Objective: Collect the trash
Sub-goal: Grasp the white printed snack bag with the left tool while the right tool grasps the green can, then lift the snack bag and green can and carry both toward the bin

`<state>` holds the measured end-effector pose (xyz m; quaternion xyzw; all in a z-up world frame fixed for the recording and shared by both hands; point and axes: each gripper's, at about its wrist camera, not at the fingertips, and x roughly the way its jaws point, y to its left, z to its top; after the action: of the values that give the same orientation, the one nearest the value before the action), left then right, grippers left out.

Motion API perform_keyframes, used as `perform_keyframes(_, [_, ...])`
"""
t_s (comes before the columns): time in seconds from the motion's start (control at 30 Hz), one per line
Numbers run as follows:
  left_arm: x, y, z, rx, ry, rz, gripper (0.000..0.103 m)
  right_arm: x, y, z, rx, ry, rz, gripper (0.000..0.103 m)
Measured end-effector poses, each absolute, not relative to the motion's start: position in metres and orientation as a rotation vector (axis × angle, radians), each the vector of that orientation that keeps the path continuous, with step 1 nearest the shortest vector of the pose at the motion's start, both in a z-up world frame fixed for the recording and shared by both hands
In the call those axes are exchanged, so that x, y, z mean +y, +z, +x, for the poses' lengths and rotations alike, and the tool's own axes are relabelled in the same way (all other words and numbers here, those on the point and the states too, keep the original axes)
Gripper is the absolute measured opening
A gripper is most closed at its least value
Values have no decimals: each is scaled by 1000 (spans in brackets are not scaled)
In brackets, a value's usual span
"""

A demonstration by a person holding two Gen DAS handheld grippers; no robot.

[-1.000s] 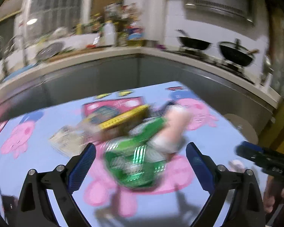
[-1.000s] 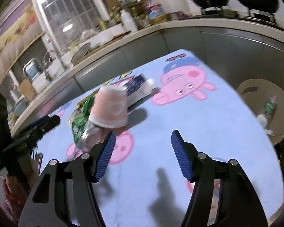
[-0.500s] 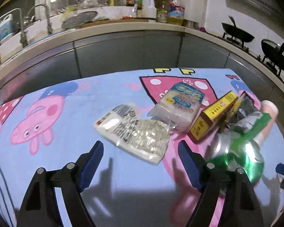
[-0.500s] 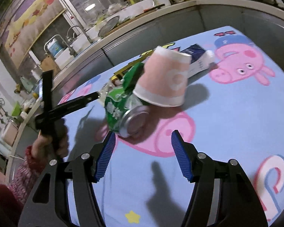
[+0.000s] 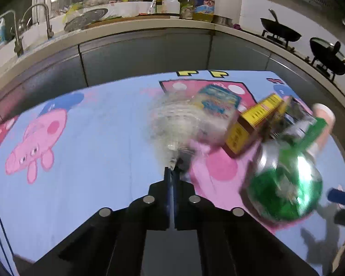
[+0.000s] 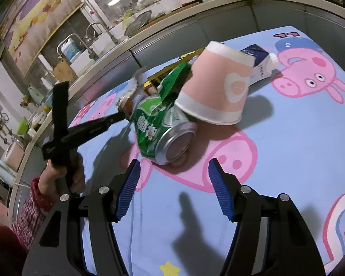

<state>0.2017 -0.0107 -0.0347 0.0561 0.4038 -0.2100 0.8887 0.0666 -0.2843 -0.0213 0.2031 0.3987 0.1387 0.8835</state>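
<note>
My left gripper [image 5: 171, 172] is shut, its jaws pinched on the edge of a crinkled clear printed wrapper [image 5: 177, 124], which is blurred. In the right wrist view the same left gripper [image 6: 117, 117] holds the wrapper [image 6: 132, 89] just off the cloth. A crushed green can [image 6: 163, 128] lies on its side, with a pink paper cup [image 6: 218, 92] tipped against it. My right gripper [image 6: 174, 177] is open, just short of the can, nothing between its pads. A yellow box [image 5: 253, 124], a blue-printed packet [image 5: 216, 101] and a milk carton [image 6: 260, 64] lie behind.
The trash lies on a table with a blue cartoon-pig cloth [image 5: 92, 138]. A kitchen counter [image 5: 149, 23] with a sink tap, bottles and black woks [image 5: 280, 32] curves round behind it. A hand in a red patterned sleeve [image 6: 57, 179] grips the left tool.
My left gripper went from wide open to shut on the wrapper, which has lifted and blurred. The right gripper came closer to the green can and stayed open.
</note>
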Motion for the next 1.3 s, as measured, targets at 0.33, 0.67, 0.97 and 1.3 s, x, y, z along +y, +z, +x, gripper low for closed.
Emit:
perform_keyframes(0.33, [21,-36,141,872,-478,10,1,-285,-30,109,847,353,496,64])
perform_keyframes(0.67, [54,-19,116,890,-377,-12,40,-255,-39,107,871,521,536,60])
perform_keyframes(0.97, [11,-7,127,774,-415,146,76,-259,-18,66,831,564,420,60])
perform_keyframes(1.3, [-30,-23,148,782,-423,313,41,-297,-37,116,879,496,538,60])
